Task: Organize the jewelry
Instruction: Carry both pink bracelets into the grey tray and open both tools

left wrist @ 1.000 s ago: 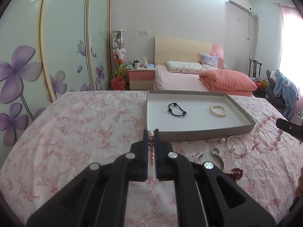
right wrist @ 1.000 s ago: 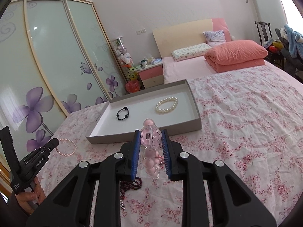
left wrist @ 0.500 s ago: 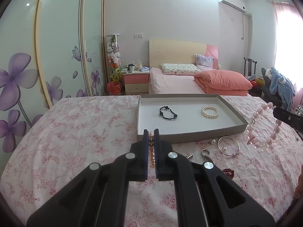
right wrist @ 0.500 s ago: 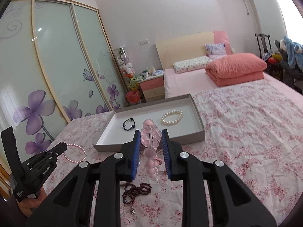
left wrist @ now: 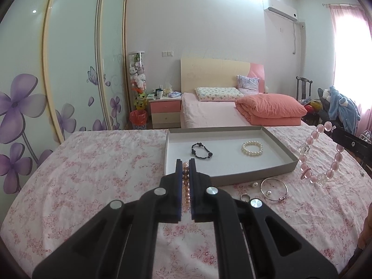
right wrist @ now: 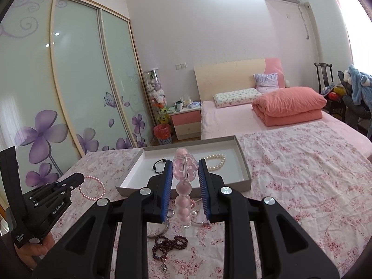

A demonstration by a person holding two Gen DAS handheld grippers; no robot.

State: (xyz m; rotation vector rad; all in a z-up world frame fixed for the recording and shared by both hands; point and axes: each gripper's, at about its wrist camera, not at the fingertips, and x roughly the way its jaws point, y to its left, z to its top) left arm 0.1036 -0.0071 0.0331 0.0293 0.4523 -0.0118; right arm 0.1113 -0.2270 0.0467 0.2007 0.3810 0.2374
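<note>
I'm clamping my left gripper (left wrist: 185,162) on a small pink pearl bracelet (right wrist: 91,187), its loop hanging off the tips above the floral bedsheet (left wrist: 93,174), just short of the grey tray (left wrist: 282,145). My right gripper (right wrist: 185,162) is pinching one chunky pink bead bracelet (left wrist: 319,153), its long axis running down from the tips, big flower bead uppermost. Two bracelets are lying in the tray: one black bracelet (left wrist: 201,151) on the left, one white pearl bracelet (left wrist: 252,148) on the right, well apart. On the sheet in front I'm seeing one silver bangle (left wrist: 274,189), one ring (left wrist: 244,196) and one dark red bead string (right wrist: 168,246).
</note>
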